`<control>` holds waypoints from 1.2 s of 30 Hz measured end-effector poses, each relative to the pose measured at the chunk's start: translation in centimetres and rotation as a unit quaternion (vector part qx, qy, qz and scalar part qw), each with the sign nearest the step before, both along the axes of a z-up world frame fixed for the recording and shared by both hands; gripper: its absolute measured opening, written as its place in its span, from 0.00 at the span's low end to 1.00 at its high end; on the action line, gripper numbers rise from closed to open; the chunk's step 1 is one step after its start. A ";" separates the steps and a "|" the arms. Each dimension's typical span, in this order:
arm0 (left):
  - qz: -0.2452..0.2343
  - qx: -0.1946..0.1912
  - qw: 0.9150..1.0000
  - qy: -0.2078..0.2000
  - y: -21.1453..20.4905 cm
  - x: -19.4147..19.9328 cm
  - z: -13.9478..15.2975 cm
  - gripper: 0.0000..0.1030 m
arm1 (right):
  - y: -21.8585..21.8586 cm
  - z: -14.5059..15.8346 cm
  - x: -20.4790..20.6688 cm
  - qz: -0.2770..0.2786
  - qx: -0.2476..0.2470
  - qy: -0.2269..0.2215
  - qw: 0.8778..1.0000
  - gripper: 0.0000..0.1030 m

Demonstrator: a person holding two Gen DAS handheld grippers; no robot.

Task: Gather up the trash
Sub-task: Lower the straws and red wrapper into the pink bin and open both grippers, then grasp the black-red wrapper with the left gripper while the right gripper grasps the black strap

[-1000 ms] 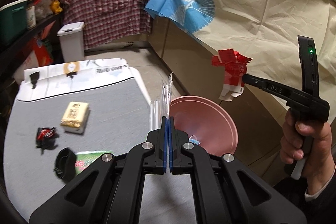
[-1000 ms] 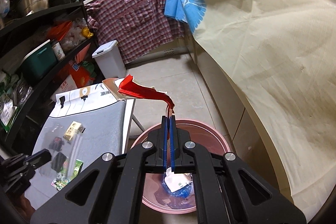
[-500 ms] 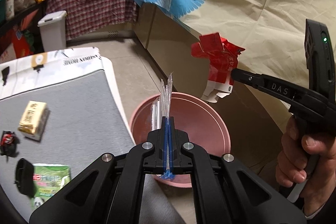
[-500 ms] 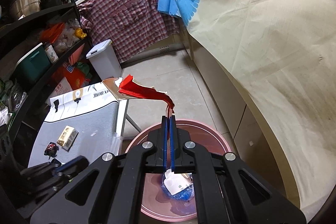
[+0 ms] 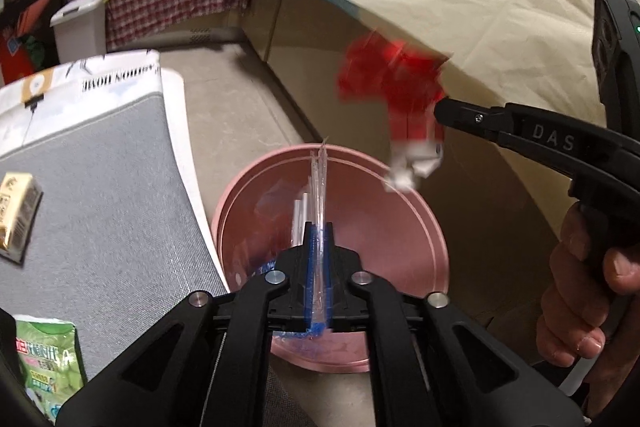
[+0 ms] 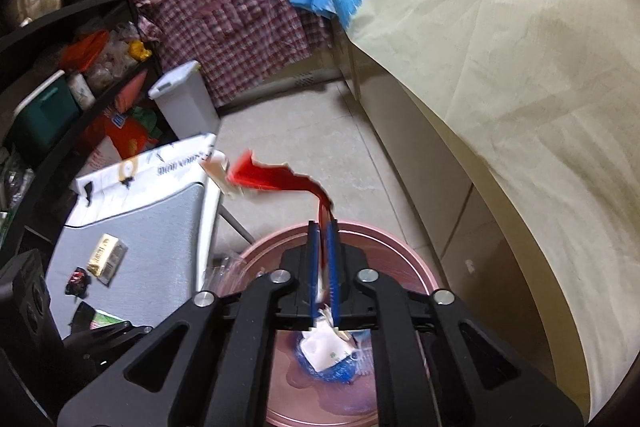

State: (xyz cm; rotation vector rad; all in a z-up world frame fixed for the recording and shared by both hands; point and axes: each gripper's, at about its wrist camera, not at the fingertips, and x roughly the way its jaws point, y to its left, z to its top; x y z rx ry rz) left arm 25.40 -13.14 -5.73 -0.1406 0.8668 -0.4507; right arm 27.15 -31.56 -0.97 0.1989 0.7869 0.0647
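Observation:
A pink bin point(image 5: 416, 239) stands on the floor by the table; it also shows in the right wrist view point(image 6: 400, 251) with blue and white trash inside. My left gripper point(image 5: 319, 227) is above it, its jaws a small way apart, with a clear plastic wrapper point(image 5: 320, 183) between them. My right gripper point(image 6: 324, 231) is over the bin with its jaws slightly parted, and a red wrapper point(image 6: 280, 179), blurred, is slipping between them. The red wrapper point(image 5: 400, 95) also shows blurred in the left wrist view.
On the grey table point(image 5: 100, 187) lie a tan packet point(image 5: 16, 219) and a green packet point(image 5: 48, 363); a small red-black wrapper point(image 6: 78, 279) lies beside them. A white pedal bin point(image 6: 184, 99) stands on the floor. A cream cloth point(image 6: 520, 67) covers the counter on the right.
Both grippers moved over the pink bin. The right jaws have parted a little and the red wrapper is now blurred and sliding. The left jaws have loosened on the clear wrapper.

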 end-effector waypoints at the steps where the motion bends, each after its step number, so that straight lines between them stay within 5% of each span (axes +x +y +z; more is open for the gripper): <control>1: 0.001 -0.004 1.000 0.005 0.1 0.0 -0.2 0.16 | -0.2 -0.1 0.0 -0.004 0.002 0.000 1.000 0.28; 3: 0.005 -0.009 1.000 0.006 0.6 -0.1 -0.2 0.23 | -0.5 -0.2 0.0 -0.011 0.008 -0.001 1.000 0.36; 19: 0.029 0.021 0.999 -0.038 6.3 -6.0 5.1 0.23 | 1.6 1.7 -2.7 0.018 0.006 -0.038 0.999 0.36; 36: 0.136 0.054 0.987 -0.070 22.1 -12.0 11.0 0.23 | 8.8 5.0 -9.9 0.105 0.010 -0.101 0.989 0.28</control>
